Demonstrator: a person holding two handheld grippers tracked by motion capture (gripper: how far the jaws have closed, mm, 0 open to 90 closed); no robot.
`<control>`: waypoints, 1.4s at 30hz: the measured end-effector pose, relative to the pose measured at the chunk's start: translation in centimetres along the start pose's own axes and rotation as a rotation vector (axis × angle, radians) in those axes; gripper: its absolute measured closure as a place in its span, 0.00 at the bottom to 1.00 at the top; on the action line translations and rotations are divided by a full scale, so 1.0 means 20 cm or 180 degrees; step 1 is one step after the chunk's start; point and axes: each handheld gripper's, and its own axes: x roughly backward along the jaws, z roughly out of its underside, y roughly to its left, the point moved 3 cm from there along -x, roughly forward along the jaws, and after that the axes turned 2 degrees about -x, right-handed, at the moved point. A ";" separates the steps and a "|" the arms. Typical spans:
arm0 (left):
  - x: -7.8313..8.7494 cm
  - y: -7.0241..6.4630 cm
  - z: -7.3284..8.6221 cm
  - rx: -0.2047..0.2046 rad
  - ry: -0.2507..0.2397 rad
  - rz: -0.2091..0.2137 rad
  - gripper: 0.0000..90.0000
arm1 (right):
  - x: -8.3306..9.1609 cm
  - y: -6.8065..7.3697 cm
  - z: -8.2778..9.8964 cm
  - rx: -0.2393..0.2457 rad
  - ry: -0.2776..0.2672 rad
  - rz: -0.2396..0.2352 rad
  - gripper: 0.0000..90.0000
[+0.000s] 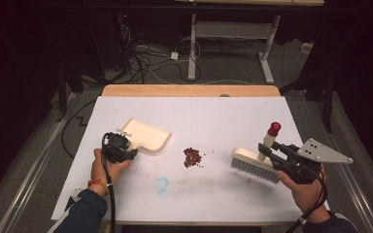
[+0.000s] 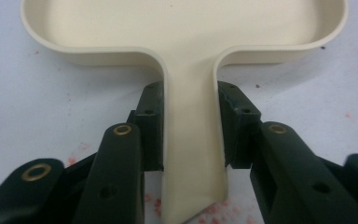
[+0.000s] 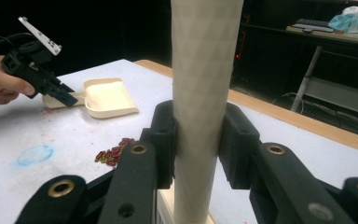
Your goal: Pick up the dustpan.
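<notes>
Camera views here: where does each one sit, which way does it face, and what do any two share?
High view: above the person's side, facing forward and down on the white table; both forearms show.
Left gripper view: rides the left hand-held gripper, facing the cream plastic dustpan.
Right gripper view: rides the right hand-held gripper, facing the cream brush handle.
Shared: high and right see the reddish bean pile.

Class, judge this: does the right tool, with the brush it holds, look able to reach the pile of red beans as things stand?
Probably yes: the right tool grips the brush, and bare table lies between its bristles and the red beans, with nothing in between.
</notes>
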 end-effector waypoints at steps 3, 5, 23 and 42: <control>0.06 -0.02 0.00 -0.0053 -0.0051 0.0049 0.71 | 0.00 -0.01 0.00 -0.0026 -0.0012 0.0011 0.77; 0.10 -0.03 0.01 -0.0124 -0.0098 0.0058 0.71 | 0.01 -0.01 0.00 -0.0045 -0.0021 0.0013 0.77; 0.32 -0.18 0.16 -0.0520 -0.0214 0.0292 0.71 | 0.01 -0.02 0.00 -0.0080 0.0027 0.0138 0.78; 0.36 -0.28 0.33 -0.0803 -0.0042 0.0563 0.71 | -0.02 -0.04 0.02 -0.0121 0.0048 0.0154 0.78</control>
